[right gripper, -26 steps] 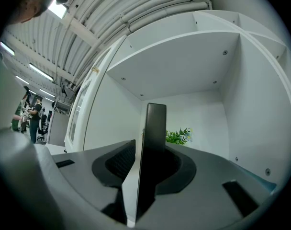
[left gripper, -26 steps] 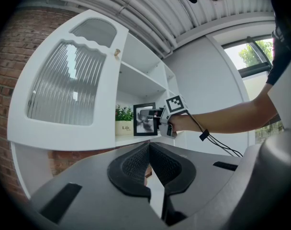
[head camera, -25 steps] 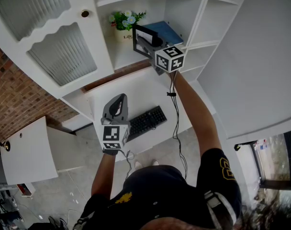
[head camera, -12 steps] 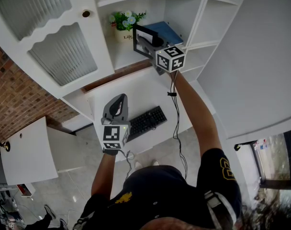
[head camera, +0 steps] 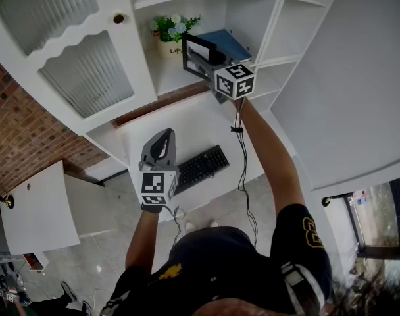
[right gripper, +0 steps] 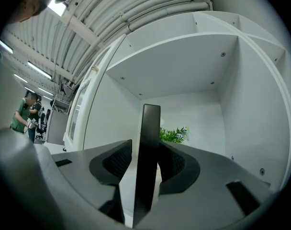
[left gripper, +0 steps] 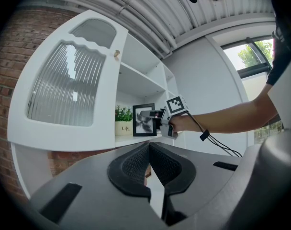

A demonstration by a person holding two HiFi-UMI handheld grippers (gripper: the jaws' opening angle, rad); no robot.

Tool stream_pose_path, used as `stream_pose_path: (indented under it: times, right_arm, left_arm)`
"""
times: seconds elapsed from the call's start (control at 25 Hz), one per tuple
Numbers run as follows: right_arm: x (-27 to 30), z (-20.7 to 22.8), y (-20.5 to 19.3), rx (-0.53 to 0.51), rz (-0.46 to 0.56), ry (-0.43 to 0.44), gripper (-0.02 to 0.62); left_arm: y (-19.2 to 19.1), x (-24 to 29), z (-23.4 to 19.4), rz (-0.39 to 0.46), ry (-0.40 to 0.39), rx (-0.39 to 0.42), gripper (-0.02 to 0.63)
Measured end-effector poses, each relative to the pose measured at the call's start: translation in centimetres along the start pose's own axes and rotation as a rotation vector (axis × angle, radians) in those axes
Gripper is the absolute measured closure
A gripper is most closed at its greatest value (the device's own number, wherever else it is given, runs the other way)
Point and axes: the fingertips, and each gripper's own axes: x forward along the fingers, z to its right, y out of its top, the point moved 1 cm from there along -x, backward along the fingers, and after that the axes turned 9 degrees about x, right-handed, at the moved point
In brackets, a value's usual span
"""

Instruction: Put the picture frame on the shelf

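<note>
Black pads of the right tongs (right gripper: 145, 146) opening around the picture frame (head camera: 199, 56), frame edge-on between them, a sliver of white showing beside it at one pad. Frame upright on the white shelf (head camera: 168, 79), just beside a small potted plant (head camera: 170, 30), with a blue book (head camera: 227, 43) lying close behind. Right arm stretched up into the open compartment. Left tongs (left gripper: 149, 147) pressed together at the tips, nothing between them, held low and well apart from the shelf, above the table (head camera: 187, 127). Dark keyboard (head camera: 201, 167) on that table near the left tongs. Ribbed-glass cabinet door (head camera: 88, 71) swung open at the left
</note>
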Motion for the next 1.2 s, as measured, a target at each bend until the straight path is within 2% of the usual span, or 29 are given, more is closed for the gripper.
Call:
stream_pose_path:
  times: [0.56,1.2]
  right_arm:
    - [-1.5,-0.1,-0.3,-0.036,-0.02,-0.019,0.443]
    - [-3.7,0.0,1.0,-0.053,-0.002,-0.035,0.443]
  left_arm:
    - [1.0,-0.3,0.8,0.019,-0.012,0.005,0.588]
    - [1.1,-0.4,2.1,0.021,-0.034,0.006,0.588]
